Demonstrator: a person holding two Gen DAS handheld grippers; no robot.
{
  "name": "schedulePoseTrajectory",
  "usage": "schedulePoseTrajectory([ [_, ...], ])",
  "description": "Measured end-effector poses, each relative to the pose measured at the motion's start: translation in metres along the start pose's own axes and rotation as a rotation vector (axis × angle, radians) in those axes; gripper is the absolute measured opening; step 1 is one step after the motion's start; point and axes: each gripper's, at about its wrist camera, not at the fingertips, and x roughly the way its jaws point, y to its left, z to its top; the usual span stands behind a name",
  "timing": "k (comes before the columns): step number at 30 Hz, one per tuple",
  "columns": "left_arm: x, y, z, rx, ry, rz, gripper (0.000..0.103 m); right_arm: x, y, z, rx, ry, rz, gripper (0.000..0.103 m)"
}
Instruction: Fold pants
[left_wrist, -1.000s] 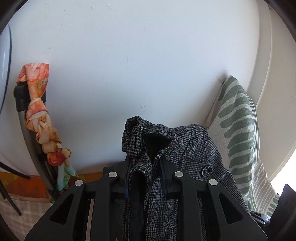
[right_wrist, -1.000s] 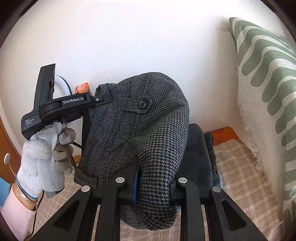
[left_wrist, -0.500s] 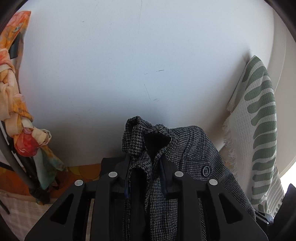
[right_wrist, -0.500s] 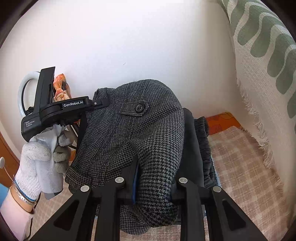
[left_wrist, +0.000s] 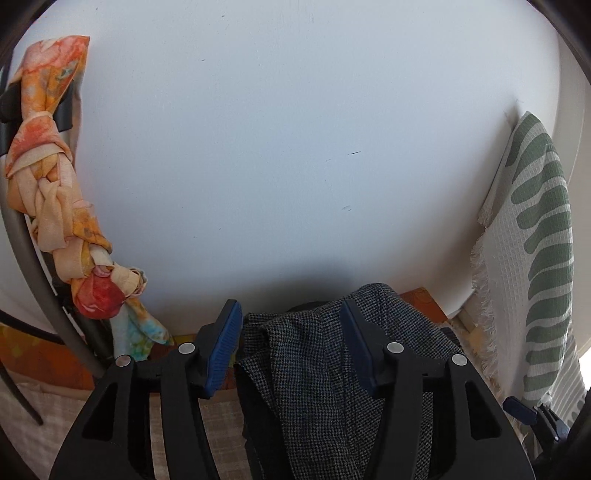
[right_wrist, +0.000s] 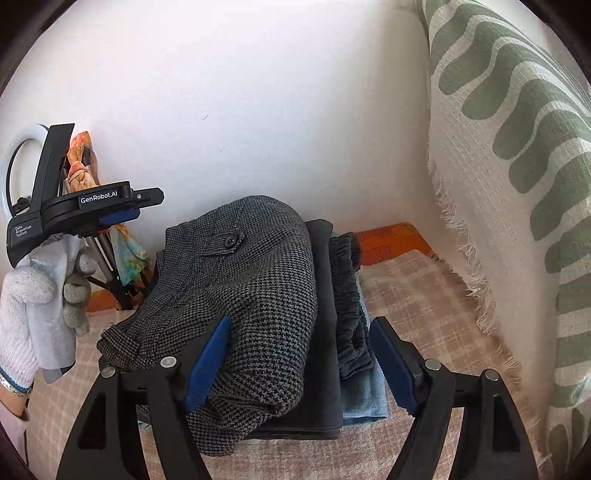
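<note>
The folded grey houndstooth pants (right_wrist: 258, 295) lie on top of a stack of other folded garments (right_wrist: 343, 295) on the checked cover. My right gripper (right_wrist: 299, 363) straddles the near end of the stack. Its jaws are opening, and the right blue pad (right_wrist: 391, 365) stands clear of the cloth. In the left wrist view the same pants (left_wrist: 306, 369) lie between the spreading fingers of my left gripper (left_wrist: 290, 347), whose left pad (left_wrist: 221, 347) is off the fabric. The left gripper (right_wrist: 144, 205), in a white-gloved hand (right_wrist: 26, 306), also shows at the left of the right wrist view.
A green-and-white patterned throw (right_wrist: 517, 184) hangs close on the right. A knotted orange scarf (left_wrist: 55, 206) hangs on a dark stand at the left, by a ring light (right_wrist: 18, 147). The white wall (left_wrist: 277, 147) is just behind the stack. The checked cover (right_wrist: 424, 295) spreads to the right.
Both grippers have gone from shut on the houndstooth pants to spread apart. The pants have sunk from a raised hold onto the stack, and both hands have come down.
</note>
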Motion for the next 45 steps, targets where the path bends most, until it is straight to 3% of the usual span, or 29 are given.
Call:
schedulePoseTrajectory([
  [9, -0.048, -0.001, -0.01, 0.043, 0.004, -0.021, 0.055, -0.03, 0.009, 0.005, -0.033, -0.02, -0.014, 0.084],
  [20, -0.119, 0.002, -0.051, 0.089, 0.031, -0.063, 0.056, -0.095, 0.038, 0.003, -0.069, -0.059, -0.043, 0.089],
  [25, -0.15, 0.001, -0.078, 0.105, 0.036, -0.07, 0.058, -0.123, 0.05, -0.013, -0.059, -0.066, -0.036, 0.091],
  [28, -0.172, 0.003, -0.094, 0.113, 0.022, -0.067, 0.068, -0.137, 0.063, -0.026, -0.077, -0.069, -0.043, 0.092],
  [35, -0.216, 0.011, -0.139, 0.126, 0.028, -0.058, 0.071, -0.167, 0.098, -0.059, -0.121, -0.087, -0.026, 0.099],
  [45, -0.279, 0.037, -0.196, 0.104, -0.002, 0.01, 0.079, -0.195, 0.151, -0.107, -0.217, -0.102, -0.012, 0.103],
])
